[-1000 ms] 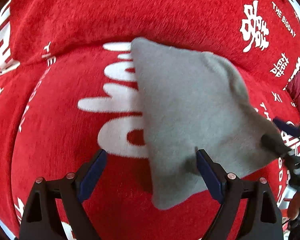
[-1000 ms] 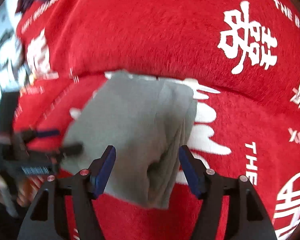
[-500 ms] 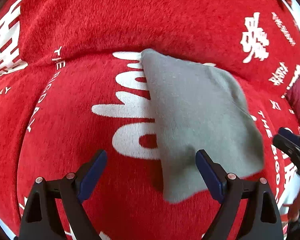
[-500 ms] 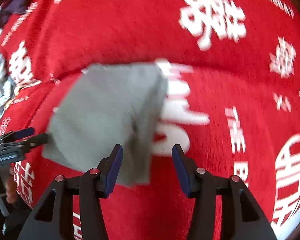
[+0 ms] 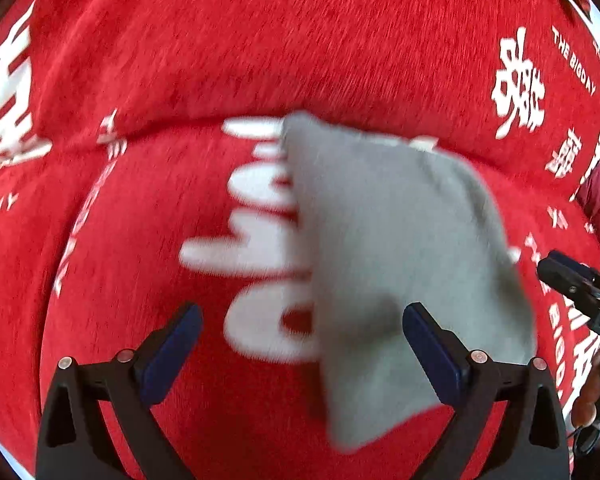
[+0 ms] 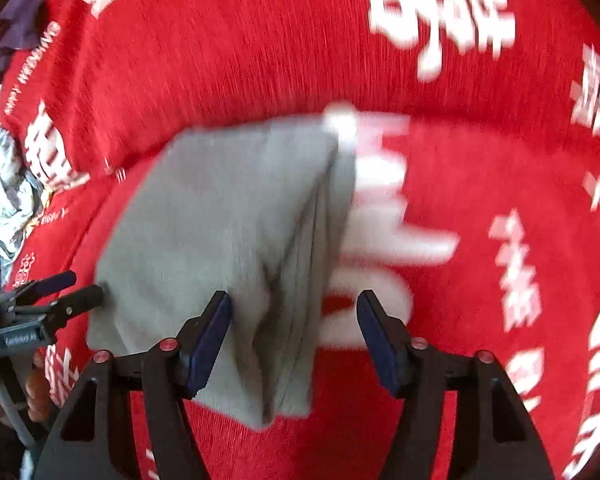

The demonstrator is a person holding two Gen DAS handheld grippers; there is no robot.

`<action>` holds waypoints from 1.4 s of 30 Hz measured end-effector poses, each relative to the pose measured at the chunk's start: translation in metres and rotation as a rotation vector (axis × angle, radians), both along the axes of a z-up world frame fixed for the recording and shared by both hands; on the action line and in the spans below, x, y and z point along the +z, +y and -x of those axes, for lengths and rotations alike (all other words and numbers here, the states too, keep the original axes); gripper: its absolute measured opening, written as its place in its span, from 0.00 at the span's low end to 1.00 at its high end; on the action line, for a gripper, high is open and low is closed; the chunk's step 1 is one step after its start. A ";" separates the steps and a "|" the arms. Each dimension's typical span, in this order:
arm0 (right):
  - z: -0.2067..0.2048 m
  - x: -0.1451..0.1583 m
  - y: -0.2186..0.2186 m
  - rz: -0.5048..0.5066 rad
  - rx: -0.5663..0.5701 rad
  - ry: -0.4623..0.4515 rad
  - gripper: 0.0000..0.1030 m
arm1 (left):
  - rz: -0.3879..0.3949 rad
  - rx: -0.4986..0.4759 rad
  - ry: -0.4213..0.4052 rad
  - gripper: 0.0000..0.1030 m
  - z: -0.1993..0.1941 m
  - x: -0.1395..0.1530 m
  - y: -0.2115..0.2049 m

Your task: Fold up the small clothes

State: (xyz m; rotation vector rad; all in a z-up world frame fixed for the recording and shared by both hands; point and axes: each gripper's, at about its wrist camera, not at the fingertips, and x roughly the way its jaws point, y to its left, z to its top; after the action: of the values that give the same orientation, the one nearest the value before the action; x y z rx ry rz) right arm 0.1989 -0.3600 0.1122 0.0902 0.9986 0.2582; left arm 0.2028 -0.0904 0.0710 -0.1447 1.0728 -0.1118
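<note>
One grey garment (image 5: 400, 264) folded on one red blanket (image 5: 260, 40), two grippers' jaws apart

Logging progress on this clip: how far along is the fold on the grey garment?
Done: the small grey knit garment lies folded into a compact stack on the red printed blanket, its layered edges showing in the right wrist view. In hand: nothing; the left tongs and right tongs are both open. Left: possibly one more fold or setting it aside.
</note>
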 end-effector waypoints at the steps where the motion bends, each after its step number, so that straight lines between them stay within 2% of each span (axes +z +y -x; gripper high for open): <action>1: -0.004 0.009 0.004 0.004 0.021 -0.032 0.68 | -0.019 -0.001 -0.007 0.98 -0.009 0.002 -0.006; 4: -0.039 0.020 0.027 0.021 0.121 -0.079 0.74 | -0.126 0.014 0.015 0.98 -0.037 -0.006 -0.019; 6: -0.068 0.006 0.039 -0.021 0.157 -0.023 0.75 | -0.179 0.048 0.067 0.98 -0.053 -0.022 -0.023; 9: -0.103 -0.027 0.042 -0.021 0.141 0.087 0.75 | -0.110 0.067 0.089 0.98 -0.060 -0.034 -0.018; 12: -0.129 -0.069 0.034 0.052 0.072 0.176 0.75 | -0.107 0.059 0.072 1.00 -0.060 -0.038 -0.018; 14: -0.139 -0.084 0.018 -0.046 0.036 0.220 0.81 | -0.108 0.045 0.067 1.00 -0.062 -0.040 -0.019; 16: -0.140 -0.080 0.012 -0.066 0.014 0.219 0.81 | -0.107 0.043 0.068 1.00 -0.063 -0.040 -0.019; 18: -0.134 -0.063 0.019 -0.004 0.019 0.155 0.81 | -0.119 0.036 0.061 1.00 -0.063 -0.040 -0.021; 19: -0.129 -0.051 0.025 0.031 0.038 0.107 0.81 | -0.126 0.034 0.058 1.00 -0.064 -0.039 -0.023; 24: -0.117 -0.017 0.063 0.076 0.169 0.010 0.81 | -0.144 0.030 0.050 1.00 -0.061 -0.035 -0.023; 27: -0.123 -0.024 0.089 0.140 0.230 0.018 0.81 | -0.152 0.026 0.050 1.00 -0.059 -0.033 -0.022; 30: -0.129 -0.056 0.089 0.137 0.232 0.136 0.81 | -0.163 0.016 0.050 1.00 -0.055 -0.028 -0.021; 31: -0.127 -0.065 0.085 0.155 0.223 0.151 0.81 | -0.159 0.012 0.050 1.00 -0.055 -0.026 -0.020; 33: -0.122 -0.063 0.074 0.165 0.195 0.127 0.81 | -0.161 0.012 0.036 1.00 -0.050 -0.019 -0.016; 36: -0.110 -0.049 0.064 0.242 0.160 0.099 0.81 | -0.175 0.028 0.012 1.00 -0.051 -0.013 -0.009; 39: -0.088 -0.025 0.067 0.236 0.216 0.026 0.81 | -0.162 0.066 0.021 1.00 -0.063 -0.013 -0.001; 42: -0.073 -0.015 0.086 0.244 0.283 -0.019 0.81 | -0.126 0.130 0.016 1.00 -0.076 -0.011 0.008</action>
State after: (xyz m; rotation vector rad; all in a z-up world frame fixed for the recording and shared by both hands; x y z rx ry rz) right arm 0.2722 -0.2743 0.0970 -0.2775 1.0160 0.3926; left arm 0.2787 -0.0828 0.0600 -0.1017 1.0804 0.0744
